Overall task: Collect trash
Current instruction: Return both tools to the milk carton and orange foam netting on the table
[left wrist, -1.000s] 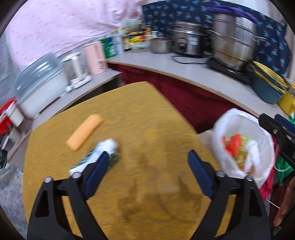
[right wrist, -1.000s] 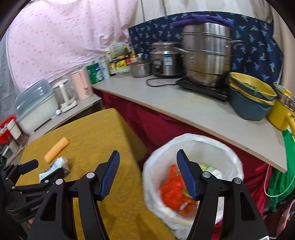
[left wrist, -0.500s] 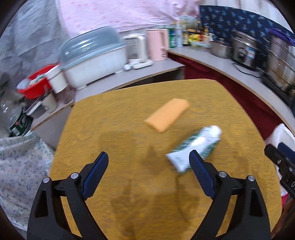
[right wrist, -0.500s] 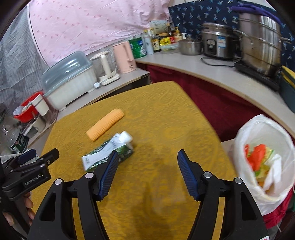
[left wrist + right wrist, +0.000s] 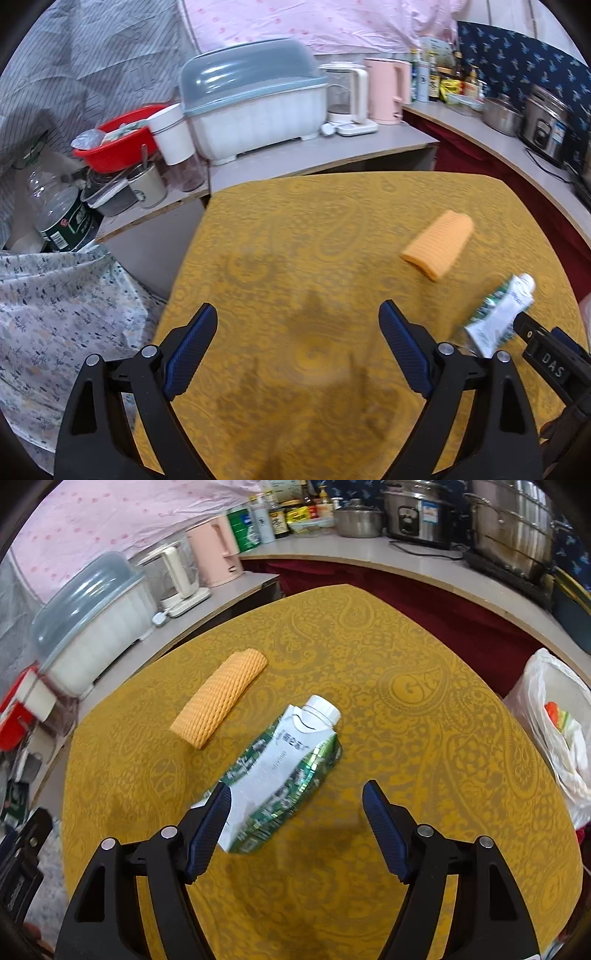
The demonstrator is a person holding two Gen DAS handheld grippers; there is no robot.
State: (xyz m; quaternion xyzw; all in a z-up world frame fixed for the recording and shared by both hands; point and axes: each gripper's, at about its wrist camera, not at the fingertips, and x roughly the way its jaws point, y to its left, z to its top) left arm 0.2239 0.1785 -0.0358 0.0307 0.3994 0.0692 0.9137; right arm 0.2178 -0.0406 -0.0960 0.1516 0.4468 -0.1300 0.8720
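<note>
Between the right gripper's [image 5: 296, 830] spread jaws, which have just been opening, lies only the carton's [image 5: 280, 771] lower corner, flat on the tablecloth [image 5: 406, 686] beside the orange wrapper [image 5: 221, 698]. Best to shift left and straddle its middle before closing. Left gripper [image 5: 297, 349] hangs wide and empty; bag [image 5: 554, 716] waits at right.

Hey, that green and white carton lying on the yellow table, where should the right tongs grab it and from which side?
Grip the carton across its flat middle body, coming down from above, probably with the tongs turned so the pads close on its two long sides. It lies on its side, slanted, white cap pointing away; the cap end tapers and the near end looks crumpled. The right tongs, open and just widening, already hover over it.
</note>
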